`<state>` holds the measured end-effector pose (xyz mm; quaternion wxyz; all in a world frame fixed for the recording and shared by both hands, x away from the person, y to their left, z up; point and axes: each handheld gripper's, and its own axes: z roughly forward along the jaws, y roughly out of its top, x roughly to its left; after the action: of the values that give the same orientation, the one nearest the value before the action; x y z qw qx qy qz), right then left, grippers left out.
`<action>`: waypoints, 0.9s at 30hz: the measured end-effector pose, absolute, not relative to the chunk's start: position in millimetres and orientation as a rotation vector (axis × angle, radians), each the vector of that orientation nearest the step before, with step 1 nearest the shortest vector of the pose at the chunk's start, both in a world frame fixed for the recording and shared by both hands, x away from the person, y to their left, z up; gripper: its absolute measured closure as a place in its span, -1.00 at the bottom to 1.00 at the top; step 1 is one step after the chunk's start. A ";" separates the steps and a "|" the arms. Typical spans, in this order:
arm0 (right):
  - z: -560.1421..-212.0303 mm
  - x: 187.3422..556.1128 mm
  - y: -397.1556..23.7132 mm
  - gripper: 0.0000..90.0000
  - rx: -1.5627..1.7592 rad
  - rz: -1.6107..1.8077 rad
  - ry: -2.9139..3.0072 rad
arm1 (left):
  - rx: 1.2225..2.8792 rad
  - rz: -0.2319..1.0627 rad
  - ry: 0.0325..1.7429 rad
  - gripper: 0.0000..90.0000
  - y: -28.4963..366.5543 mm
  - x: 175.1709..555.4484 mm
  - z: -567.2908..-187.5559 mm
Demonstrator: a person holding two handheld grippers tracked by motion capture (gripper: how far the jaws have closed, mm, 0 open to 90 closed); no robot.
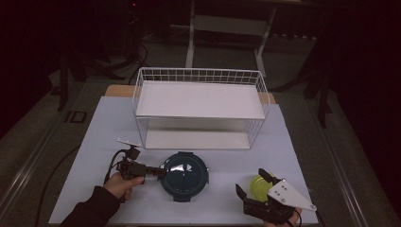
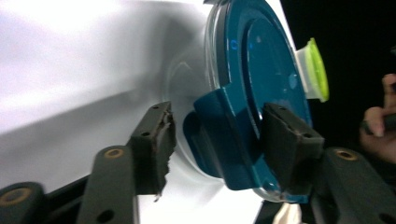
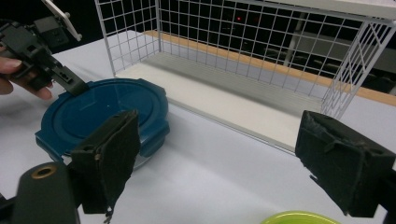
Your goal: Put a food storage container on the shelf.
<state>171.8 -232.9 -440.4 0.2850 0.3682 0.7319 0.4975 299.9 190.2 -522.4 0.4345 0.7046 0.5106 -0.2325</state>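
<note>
High view: round blue container [image 1: 184, 176] sits on the table [image 1: 94, 142] before the wire rack [image 1: 198, 106]
Left gripper [image 2: 217, 137]: jaws astride the lid clip, not yet pinching; could slip off the tab
Right gripper [image 3: 219, 163]: spread wide, empty; may bump the green cup [image 1: 259, 187]

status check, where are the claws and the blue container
Left claw astride the blue container edge tab, pads not yet pressing. Right claw open, empty, above the green cup. White wire rack behind; nothing in the way.

One blue container [image 1: 184, 176], near centre; one green cup [image 1: 259, 187], near right; one wire rack [image 1: 201, 108], far centre.
</note>
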 end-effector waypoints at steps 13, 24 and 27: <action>-443.6 183.1 -218.4 -0.77 1.051 1.351 2.067 | 1.741 -0.648 1.273 0.15 190.5 303.9 -524.1; -468.7 223.9 -194.0 -0.60 1.360 1.496 2.328 | 1.777 -0.579 1.195 0.17 189.2 294.1 -517.7; -473.8 231.7 -186.8 -0.50 1.381 1.511 2.377 | 1.780 -0.549 1.164 0.17 188.8 291.3 -517.5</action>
<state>231.7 -186.8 -473.8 0.0026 0.4402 0.7577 0.4817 291.3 188.8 -517.5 0.4551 0.7217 0.4717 -0.2225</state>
